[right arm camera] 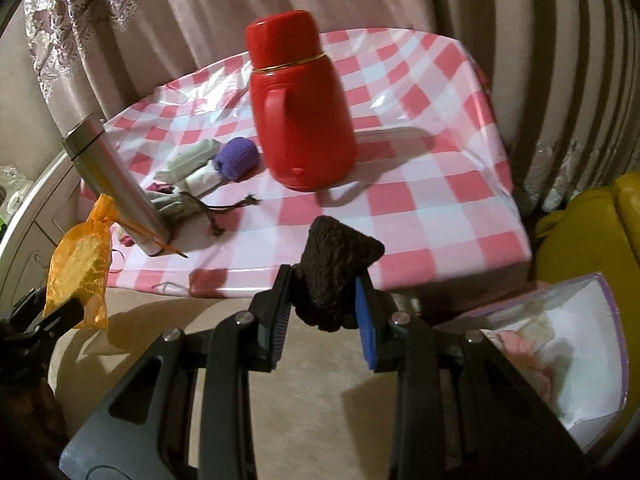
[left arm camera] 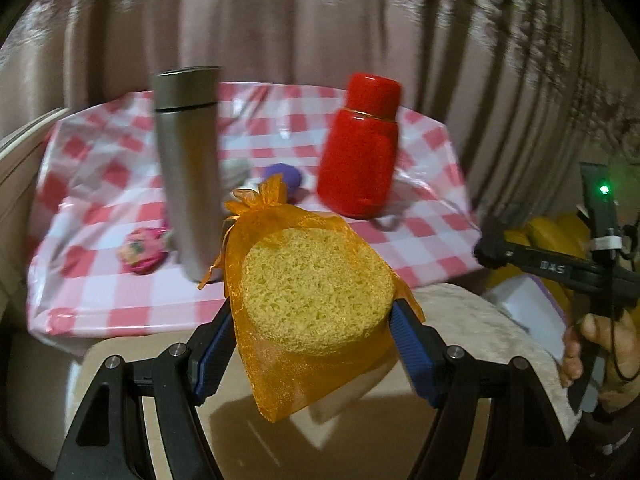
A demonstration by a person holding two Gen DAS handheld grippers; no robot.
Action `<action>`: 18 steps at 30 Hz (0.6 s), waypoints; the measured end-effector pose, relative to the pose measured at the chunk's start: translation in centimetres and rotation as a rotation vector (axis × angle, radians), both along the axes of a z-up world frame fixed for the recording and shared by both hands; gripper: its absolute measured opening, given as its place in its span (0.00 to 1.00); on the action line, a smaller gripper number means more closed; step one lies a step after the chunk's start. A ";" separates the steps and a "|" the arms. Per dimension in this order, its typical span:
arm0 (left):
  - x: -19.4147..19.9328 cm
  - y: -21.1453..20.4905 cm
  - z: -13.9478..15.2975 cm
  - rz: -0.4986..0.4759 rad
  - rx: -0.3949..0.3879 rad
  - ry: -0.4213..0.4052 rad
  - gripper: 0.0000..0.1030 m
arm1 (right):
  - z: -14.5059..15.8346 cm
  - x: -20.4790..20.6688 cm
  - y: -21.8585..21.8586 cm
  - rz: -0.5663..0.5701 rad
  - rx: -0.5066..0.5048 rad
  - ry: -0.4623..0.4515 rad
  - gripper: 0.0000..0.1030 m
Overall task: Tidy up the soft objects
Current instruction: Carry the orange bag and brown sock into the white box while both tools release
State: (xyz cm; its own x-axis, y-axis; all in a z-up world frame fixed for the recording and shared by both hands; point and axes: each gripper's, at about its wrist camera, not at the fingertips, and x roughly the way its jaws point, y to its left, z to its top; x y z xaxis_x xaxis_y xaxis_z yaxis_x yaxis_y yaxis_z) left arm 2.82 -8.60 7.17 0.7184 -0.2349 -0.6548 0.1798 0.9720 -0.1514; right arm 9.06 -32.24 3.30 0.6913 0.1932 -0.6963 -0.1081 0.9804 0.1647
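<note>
My left gripper (left arm camera: 310, 312) is shut on an orange mesh pouch (left arm camera: 280, 360) with a round yellow sponge (left arm camera: 316, 288) inside, held above a beige surface in front of the table. That pouch (right arm camera: 80, 264) also shows at the left of the right wrist view. My right gripper (right arm camera: 322, 300) is shut on a dark brown knitted piece (right arm camera: 336, 276), lifted near the table's front edge. On the checked cloth lie a purple knitted ball (right arm camera: 236, 158), grey and white folded soft items (right arm camera: 192, 168), a drawstring pouch (right arm camera: 180, 204) and a pink floral soft item (left arm camera: 140, 254).
A tall steel flask (left arm camera: 190, 172) and a red thermos jug (left arm camera: 358, 148) stand on the pink-checked table (right arm camera: 420, 200). A white bag (right arm camera: 568, 360) with pale items inside lies open at the right, beside a yellow object (right arm camera: 592, 232). Curtains hang behind.
</note>
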 end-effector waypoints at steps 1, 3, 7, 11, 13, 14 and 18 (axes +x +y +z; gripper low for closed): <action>0.0 -0.8 0.0 -0.019 -0.001 0.000 0.73 | 0.0 -0.2 -0.4 -0.006 -0.002 0.000 0.33; 0.1 -2.0 0.1 -0.054 -0.004 0.002 0.73 | -0.2 -0.5 -1.2 -0.017 -0.006 0.002 0.33; 0.3 -4.5 0.2 -0.119 -0.015 0.006 0.73 | -0.5 -1.2 -3.1 -0.044 -0.009 0.012 0.33; 0.3 -7.1 0.6 -0.192 -0.028 -0.005 0.73 | -0.8 -1.9 -6.1 -0.101 -0.014 0.024 0.33; 0.3 -8.1 0.7 -0.223 -0.038 -0.008 0.73 | -0.8 -2.4 -7.8 -0.137 -0.018 0.027 0.33; 0.4 -8.9 0.7 -0.243 -0.043 -0.006 0.73 | -0.8 -2.7 -8.9 -0.159 -0.020 0.029 0.33; 0.5 -11.5 0.7 -0.301 -0.052 -0.002 0.73 | -0.7 -3.8 -12.8 -0.244 -0.033 0.036 0.33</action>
State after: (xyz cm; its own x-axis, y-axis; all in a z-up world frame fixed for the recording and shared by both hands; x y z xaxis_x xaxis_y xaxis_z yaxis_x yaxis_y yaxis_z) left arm 3.35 -20.08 7.87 0.6132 -0.4705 -0.6346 0.4586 0.8661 -0.1990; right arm 5.22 -45.07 2.62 0.6896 0.0001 -0.7242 0.1379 0.9817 0.1314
